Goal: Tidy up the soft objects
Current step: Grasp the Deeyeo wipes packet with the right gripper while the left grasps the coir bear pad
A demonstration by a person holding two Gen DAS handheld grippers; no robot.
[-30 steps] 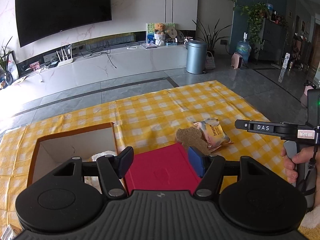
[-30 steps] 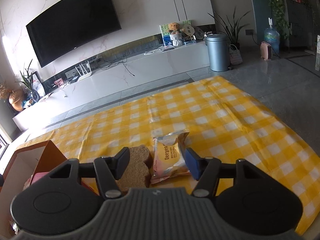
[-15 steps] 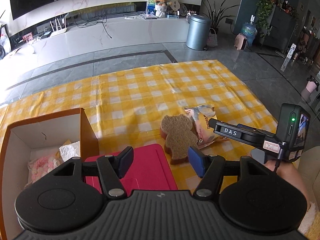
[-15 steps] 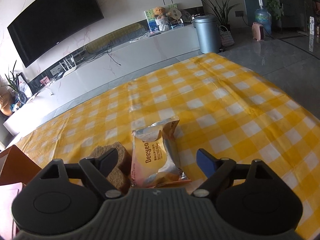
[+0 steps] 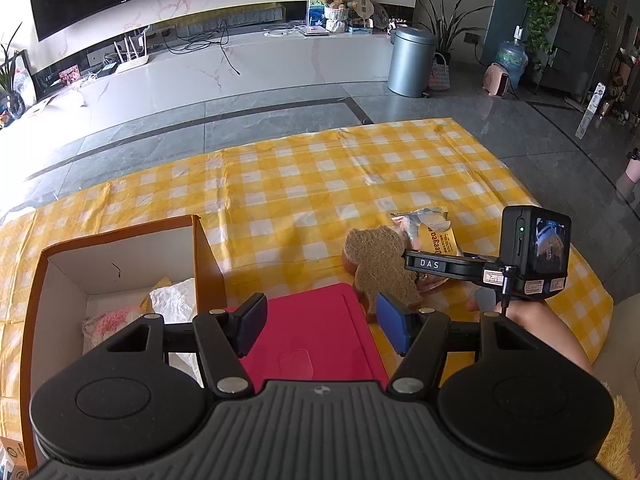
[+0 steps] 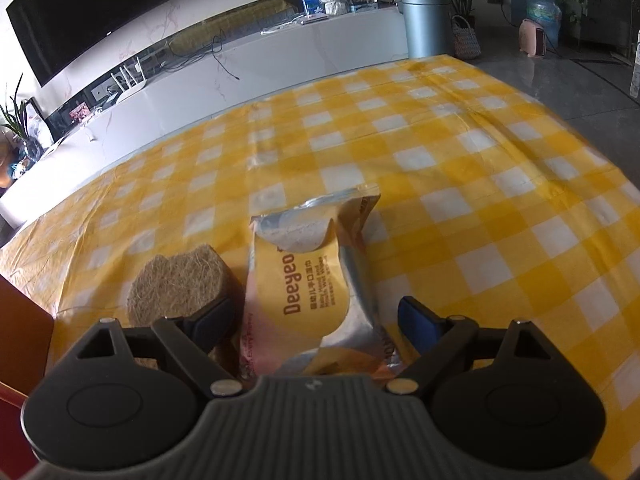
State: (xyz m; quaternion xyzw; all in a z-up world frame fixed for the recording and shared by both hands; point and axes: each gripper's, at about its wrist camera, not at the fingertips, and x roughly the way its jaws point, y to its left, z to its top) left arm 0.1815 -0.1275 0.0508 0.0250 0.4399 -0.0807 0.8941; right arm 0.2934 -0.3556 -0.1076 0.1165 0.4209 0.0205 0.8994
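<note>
In the right wrist view the right gripper (image 6: 312,320) fills the bottom of the frame. Its jaws have just been opening and now stand wide, with the crinkly silver-and-yellow foil snack packet (image 6: 316,280) lying between them on the cloth, no pad pressing it. Just left of the packet, at lower left, sits the flat brown bear-shaped fibre scrubber (image 6: 178,284), half behind the left finger. By my reading this is the approach to a pick. The next move calls for settling lower and closing across the packet's middle without catching the scrubber; the foil will likely crumple and slip.

The left wrist view shows what that view lacks. At bottom centre the left gripper (image 5: 318,326) hangs open and empty over a flat red plastic lid (image 5: 316,344). At lower left stands an open brown cardboard box (image 5: 202,256) with pink and white soft things inside, probably the destination. At right a hand (image 5: 532,316) carries the right gripper low beside the packet. Beyond, the yellow-and-white checked cloth (image 5: 320,176) spreads towards the grey floor.
</note>
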